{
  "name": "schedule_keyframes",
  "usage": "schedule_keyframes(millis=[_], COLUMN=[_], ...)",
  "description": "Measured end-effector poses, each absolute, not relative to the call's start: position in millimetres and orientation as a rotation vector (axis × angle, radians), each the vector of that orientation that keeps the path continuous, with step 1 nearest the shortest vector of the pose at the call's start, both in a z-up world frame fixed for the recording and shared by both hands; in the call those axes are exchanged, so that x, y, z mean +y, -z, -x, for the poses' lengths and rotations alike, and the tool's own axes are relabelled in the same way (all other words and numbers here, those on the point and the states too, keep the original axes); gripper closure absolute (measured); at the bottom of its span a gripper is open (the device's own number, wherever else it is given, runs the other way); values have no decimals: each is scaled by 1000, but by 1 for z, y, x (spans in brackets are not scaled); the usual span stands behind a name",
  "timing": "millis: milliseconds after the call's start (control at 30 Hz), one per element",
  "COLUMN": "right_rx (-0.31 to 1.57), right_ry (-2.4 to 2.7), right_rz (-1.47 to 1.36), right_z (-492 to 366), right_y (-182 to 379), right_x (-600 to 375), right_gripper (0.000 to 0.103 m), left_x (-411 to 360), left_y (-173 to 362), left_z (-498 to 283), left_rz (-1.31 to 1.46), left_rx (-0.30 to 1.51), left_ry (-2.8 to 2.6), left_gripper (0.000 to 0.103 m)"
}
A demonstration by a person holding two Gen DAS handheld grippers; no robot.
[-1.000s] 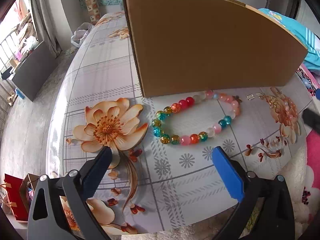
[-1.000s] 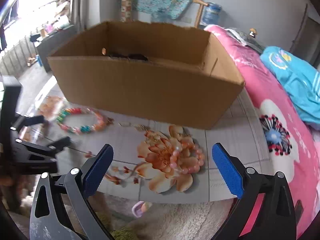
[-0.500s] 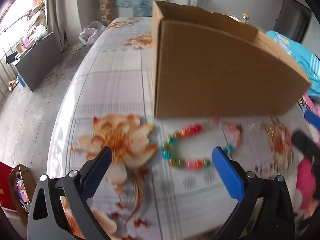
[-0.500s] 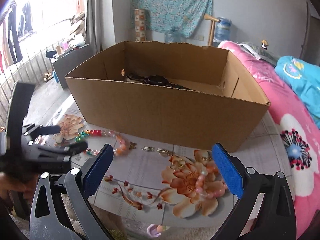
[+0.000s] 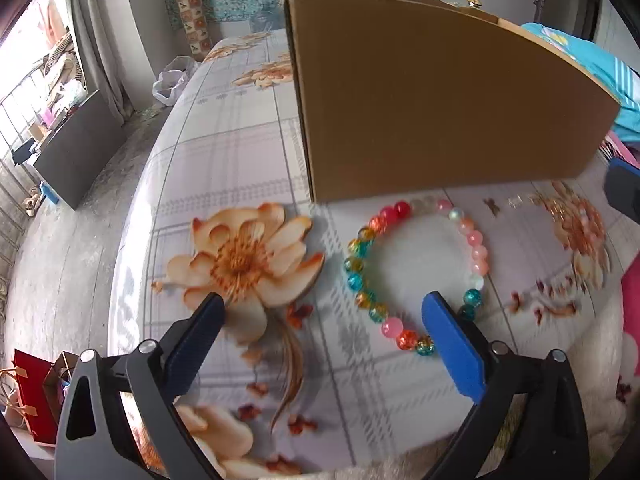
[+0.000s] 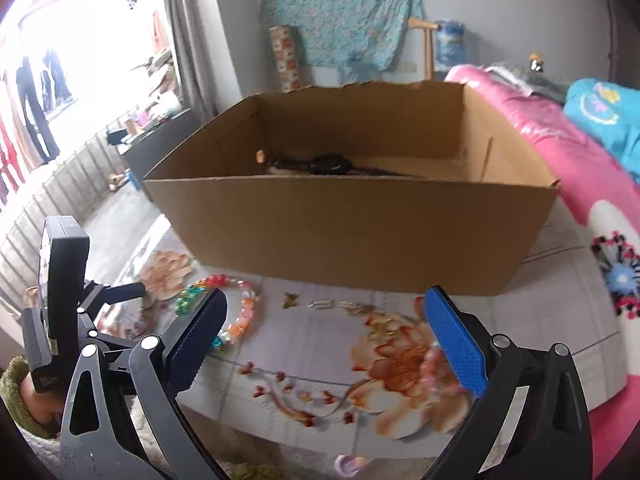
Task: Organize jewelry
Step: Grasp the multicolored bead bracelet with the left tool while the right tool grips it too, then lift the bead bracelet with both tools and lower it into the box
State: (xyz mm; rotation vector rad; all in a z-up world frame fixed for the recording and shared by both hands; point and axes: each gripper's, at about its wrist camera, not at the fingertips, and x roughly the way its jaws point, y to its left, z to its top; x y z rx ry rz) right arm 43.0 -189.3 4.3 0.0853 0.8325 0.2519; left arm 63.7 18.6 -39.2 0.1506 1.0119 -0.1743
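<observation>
Bench (image 5: 224,152) with flowered cloth, pink bed (image 6: 592,184) along one side. Cardboard box (image 6: 360,236), open top, stands mid-bench; dark watch (image 6: 330,164) lies inside. Bead bracelet (image 5: 360,256) flat on bench just in front of box wall. Left claw (image 5: 322,322) spread wide, low over bracelet, one pad at its near edge. Right claw (image 6: 326,324) spread, empty. Small butterfly charm (image 6: 290,299) and clasps (image 6: 320,303) near box.

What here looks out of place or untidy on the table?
The colourful bead bracelet and some small gold pieces lie loose on the tablecloth, in front of the cardboard box, not inside it. The box's far rim looks ragged.
</observation>
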Motion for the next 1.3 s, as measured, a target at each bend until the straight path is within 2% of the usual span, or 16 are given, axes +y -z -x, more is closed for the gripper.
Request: schedule_keyframes(millis=[167, 333, 433, 500, 567, 700, 767, 1000, 1100, 1133, 1167, 1200, 1300], right_rx=[882, 955, 983, 1000, 1022, 1053, 1065, 1064, 1059, 1059, 1064, 1073, 1075], right_ry=[-323, -376, -404, -419, -428, -448, -447, -417, -395, -391, -390, -395, -402], right_rz=[-85, -109, -104, -93, -87, -60, -37, 50, 72, 69, 54, 16, -30], right_z=[-47, -54, -60, -66, -72, -81, -81, -80, -80, -79, -80, -81, -83], right_y=[4, 17, 21, 24, 28, 34, 37, 42, 40, 41, 41, 41, 41], right_x=[-174, -157, -146, -138, -130, -112, -105, -95, -97, -100, -103, -107, -109], right_gripper=[22, 36, 45, 50, 58, 64, 69, 77, 87, 94, 96, 96, 96], left_x=[25, 34, 30, 33, 26, 21, 20, 17, 15, 14, 12, 10, 5], left_y=[36, 29, 30, 30, 30, 29, 28, 29, 30, 30, 30, 30, 27], left_z=[-51, -49, -54, -63, -65, -68, -70, -69, -68, -66, -66, -65, -61], left_rz=[-137, -111, -93, -102, -134, -171, -181, -201, -207, -208, -210, -215, -210], left_rx=[1021, 984, 977, 981, 972, 966, 960, 939, 928, 923, 919, 914, 917], left_ry=[203, 257, 291, 302, 307, 305, 313, 327, 332, 338, 339, 340, 354], left_gripper=[19, 49, 59, 63, 67, 79, 81, 83, 84, 88, 90, 94, 94])
